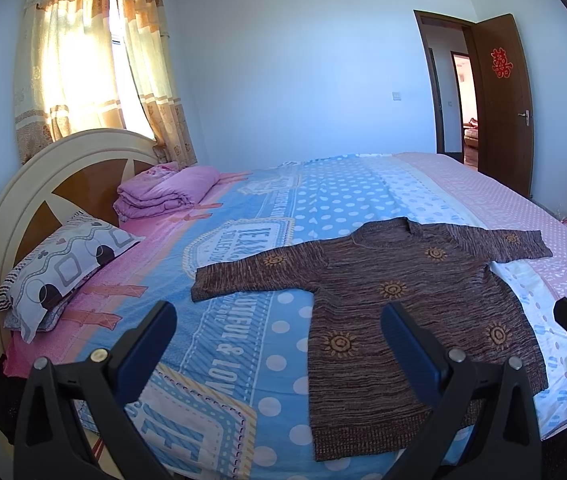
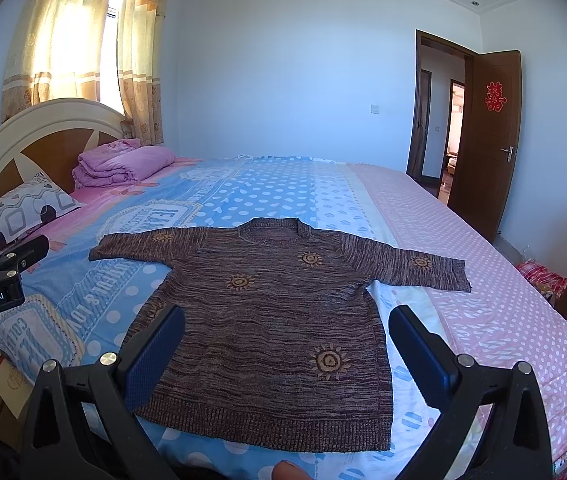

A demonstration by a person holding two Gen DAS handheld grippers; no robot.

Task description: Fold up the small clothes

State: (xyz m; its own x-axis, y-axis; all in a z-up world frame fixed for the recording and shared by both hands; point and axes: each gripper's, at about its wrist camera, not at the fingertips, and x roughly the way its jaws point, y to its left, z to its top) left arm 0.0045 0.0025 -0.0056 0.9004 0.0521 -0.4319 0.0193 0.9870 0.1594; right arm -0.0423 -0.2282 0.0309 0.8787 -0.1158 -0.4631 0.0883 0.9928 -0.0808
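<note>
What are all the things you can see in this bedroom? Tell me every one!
sweater: 1, brown with orange suns, flat on the bed, sleeves spread
bedsheet: 1, blue, pink and white with dots, covering the bed
pillow: 1, white and grey patterned, by the headboard
quilt: 1, pink, folded near the headboard
headboard: 1, cream and brown, left end
curtains: 1 pair, yellow-orange, at the window
door: 1, brown with red paper cutting, open
left gripper: 1, black with blue fingers, open over the bed
right gripper: 1, same, open above the sweater

A brown marled knit sweater [image 2: 279, 312] with orange sun motifs lies flat, unfolded, sleeves spread, hem nearest.
</note>
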